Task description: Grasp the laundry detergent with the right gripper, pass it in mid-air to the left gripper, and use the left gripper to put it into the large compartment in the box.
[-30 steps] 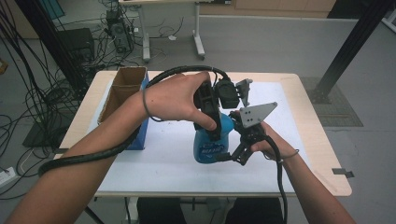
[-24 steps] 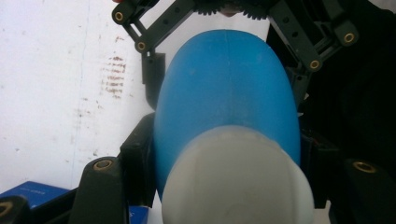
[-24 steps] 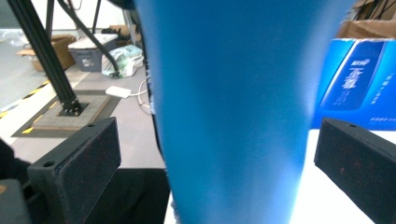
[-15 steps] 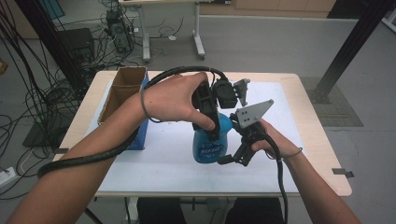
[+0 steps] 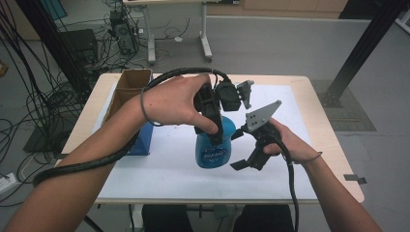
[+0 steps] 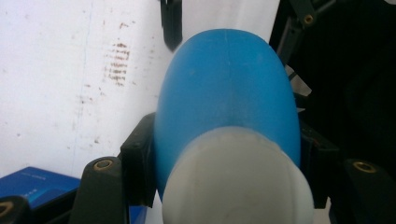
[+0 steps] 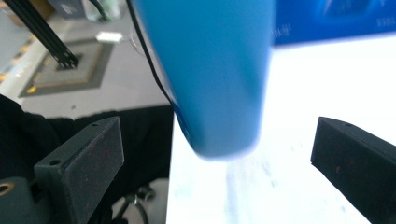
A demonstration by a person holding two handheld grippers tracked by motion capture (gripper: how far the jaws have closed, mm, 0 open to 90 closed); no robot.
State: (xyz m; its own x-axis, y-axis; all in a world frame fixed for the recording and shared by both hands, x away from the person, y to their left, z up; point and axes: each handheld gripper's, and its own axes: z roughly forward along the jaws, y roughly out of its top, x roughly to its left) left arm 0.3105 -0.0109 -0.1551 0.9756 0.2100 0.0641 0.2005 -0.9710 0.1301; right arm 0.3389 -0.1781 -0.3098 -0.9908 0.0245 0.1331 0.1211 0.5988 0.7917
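Left hand-held gripper (image 5: 212,126) is clenched on my blue bottle (image 5: 212,147), held upright above the white surface (image 5: 164,159). Right hand-held gripper (image 5: 247,159) sits w/ jaws spread wide just beside the bottle's base, not touching.

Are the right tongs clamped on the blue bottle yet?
No, in the right gripper view the right tongs stand wide open, and the blue bottle hangs between them untouched.

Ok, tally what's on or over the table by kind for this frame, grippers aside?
Blue bottle, held above the table in the left gripper: 1
Cardboard box at the table's left edge: 1
Blue box beside the cardboard one: 1
White mat covering the tabletop: 1
Total: 4
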